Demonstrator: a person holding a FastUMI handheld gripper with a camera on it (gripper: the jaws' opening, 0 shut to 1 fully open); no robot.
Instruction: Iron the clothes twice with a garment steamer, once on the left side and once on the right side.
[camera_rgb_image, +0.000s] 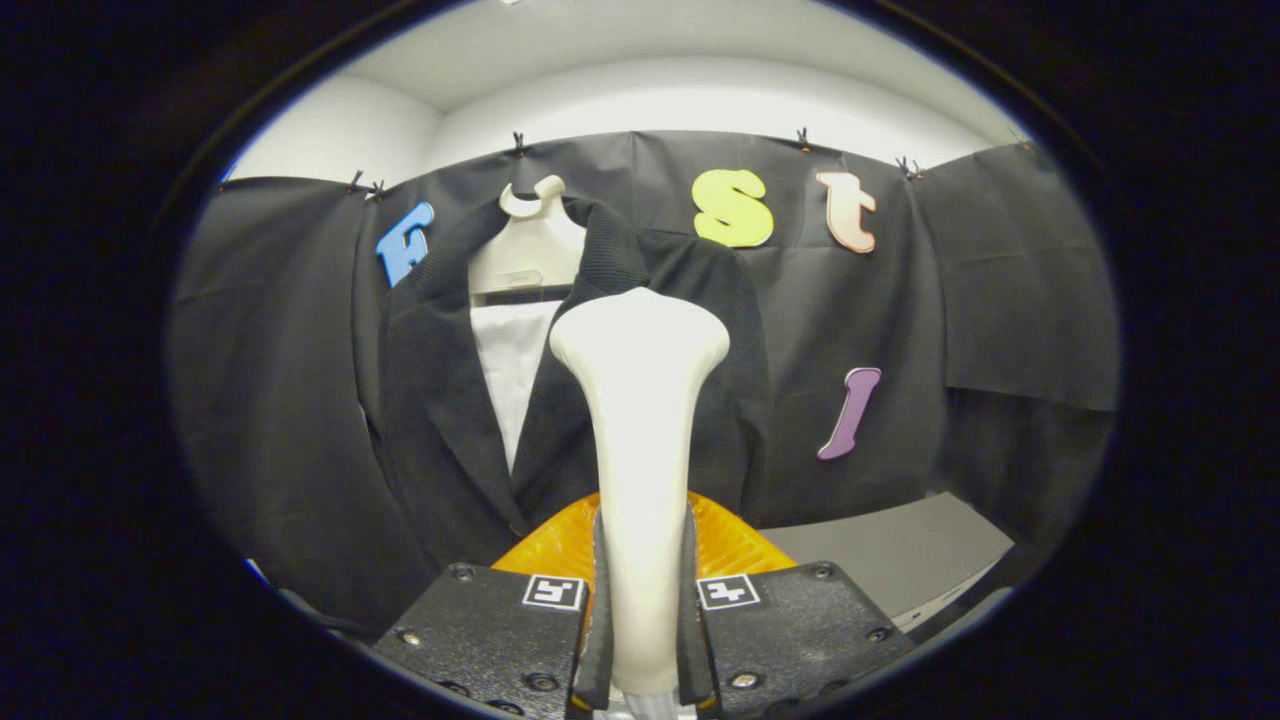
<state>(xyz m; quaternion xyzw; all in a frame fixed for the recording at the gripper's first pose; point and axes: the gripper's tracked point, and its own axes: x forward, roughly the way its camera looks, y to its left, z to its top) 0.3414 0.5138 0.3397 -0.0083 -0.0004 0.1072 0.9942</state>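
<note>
Black cloth (270, 380) drapes the back of the booth in several panels, hanging in soft folds on the left. A separate panel (1030, 290) on the right overlaps the main sheet and ends in a straight lower edge. Small dark clips (518, 142) pin the cloth along its top edge, spaced apart, with a pair close together near the left corner. Above the cloth rises a plain white wall (700, 100), brightly lit and curving into a corner on the left. A white hanger (530, 240) with an open hook stands against the cloth just under one clip. Low on the right, a flat grey tabletop (890, 555) meets the foot of the cloth.
</note>
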